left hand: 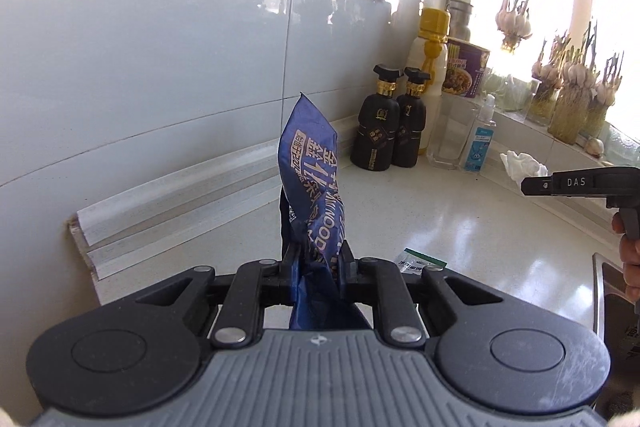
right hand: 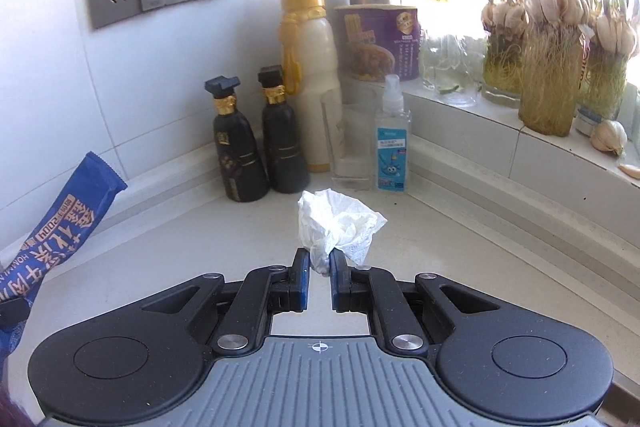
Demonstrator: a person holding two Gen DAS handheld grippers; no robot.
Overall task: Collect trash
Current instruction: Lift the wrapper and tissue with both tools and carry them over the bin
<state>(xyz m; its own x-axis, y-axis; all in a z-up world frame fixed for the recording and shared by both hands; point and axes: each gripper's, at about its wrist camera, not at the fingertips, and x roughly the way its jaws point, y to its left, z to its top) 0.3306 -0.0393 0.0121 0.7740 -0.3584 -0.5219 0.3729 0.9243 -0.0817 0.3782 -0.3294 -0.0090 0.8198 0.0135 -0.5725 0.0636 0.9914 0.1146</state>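
Your left gripper [left hand: 318, 259] is clamped on the blue noodle wrapper [left hand: 310, 183]; your right gripper [right hand: 319, 263] pinches the white tissue [right hand: 336, 223] above the near counter [right hand: 460, 267]; both pieces are picked, so next find a bin; a small packet [left hand: 418, 261] remains farther right.

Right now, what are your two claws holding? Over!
Left gripper shut on blue wrapper. Right gripper shut on tissue. Small packet left on counter.
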